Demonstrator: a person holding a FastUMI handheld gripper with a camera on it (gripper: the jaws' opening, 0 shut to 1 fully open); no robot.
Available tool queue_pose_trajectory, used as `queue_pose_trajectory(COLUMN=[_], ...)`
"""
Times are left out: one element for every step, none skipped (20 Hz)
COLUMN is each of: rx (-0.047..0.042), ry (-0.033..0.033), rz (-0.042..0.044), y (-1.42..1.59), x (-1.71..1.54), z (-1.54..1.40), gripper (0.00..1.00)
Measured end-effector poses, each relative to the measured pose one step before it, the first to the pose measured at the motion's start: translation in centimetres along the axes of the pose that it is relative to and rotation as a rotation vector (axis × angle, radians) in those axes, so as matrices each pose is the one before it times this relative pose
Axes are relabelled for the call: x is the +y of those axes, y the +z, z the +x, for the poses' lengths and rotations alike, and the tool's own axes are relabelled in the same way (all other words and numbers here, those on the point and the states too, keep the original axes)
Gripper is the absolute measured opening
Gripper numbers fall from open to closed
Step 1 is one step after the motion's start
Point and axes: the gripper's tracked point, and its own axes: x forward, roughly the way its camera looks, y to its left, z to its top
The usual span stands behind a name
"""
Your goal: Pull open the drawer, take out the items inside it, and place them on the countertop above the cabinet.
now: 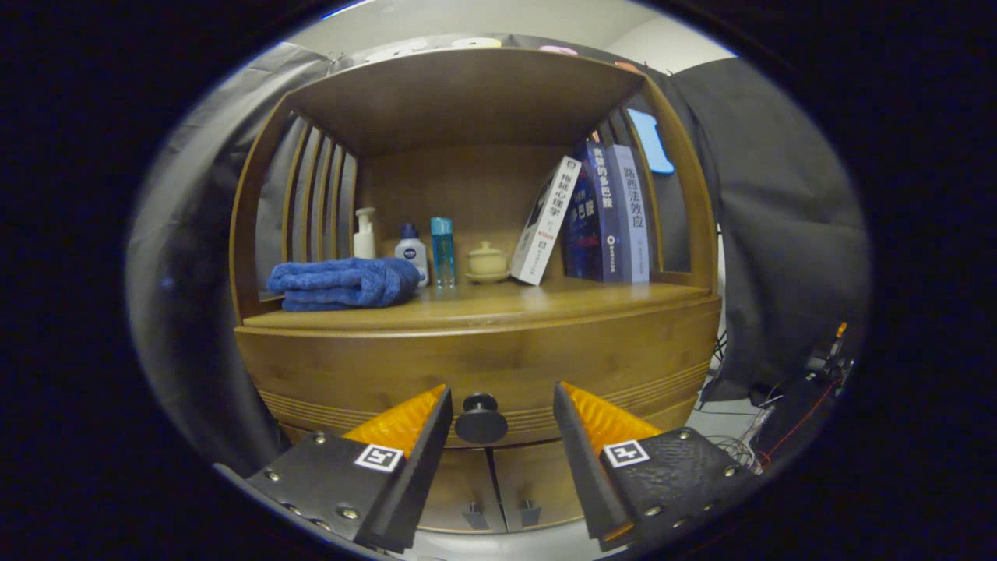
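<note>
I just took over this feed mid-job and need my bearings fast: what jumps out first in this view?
The round dark knob on the closed drawer sits right between the open gripper fingers, not yet touched. Above it, on the countertop, a folded blue towel lies at one end and three books stand at the other, one of them leaning, with small bottles and a lidded cup between.

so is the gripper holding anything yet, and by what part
Nothing is held. The gripper is open, its fingers either side of the drawer knob without touching it; the drawer looks shut.
</note>
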Motion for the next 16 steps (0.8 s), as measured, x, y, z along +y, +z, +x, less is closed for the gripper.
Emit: queue_pose_trajectory(rx=[0.03014,0.02024,0.01704,0.02340,-0.00496,0.00885,-0.00600,0.00224,-0.00164,0.00333,0.00742,0.00720,-0.00914,-0.00226,0.00111,0.00351], ry=[0.00858,0.02521,0.01494,0.01436,-0.00800,-0.00230,-0.00300,0.00559,0.00492,-0.00327,-0.00031,-0.00225,-0.00341,0.00144,0.00527,0.00356], rz=[-0.01756,-0.00380,0.00792,0.00392,-0.00084,-0.01411,-0.00975,-0.00803,0.01592,0.03258,0.02076,0.00167,-0.00626,-0.01409,-0.00350,0.00574], y=[-0.921,-0.649,-0.485,-0.536,0.313,-0.237,0.043,0.037,0.013,0.053,-0.017,-0.257,0.208,-0.030,-0.057,-0.130], x=[0.201,0.526,0.380,0.498,-0.097,-0.020,0.083,-0.121,-0.025,-0.070,0.092,-0.032,-0.008,-0.046,0.003,-0.075], z=[0.624,0.550,0.525,0.705,0.516,-0.052,-0.153,-0.028,0.102,-0.063,-0.268,0.273,-0.274,0.395,0.069,-0.181], gripper=[0.78,0.78,0.70,0.62,0.54,0.46,0.44,0.42,0.42,0.42,0.37,0.37,0.37,0.32,0.31,0.31])
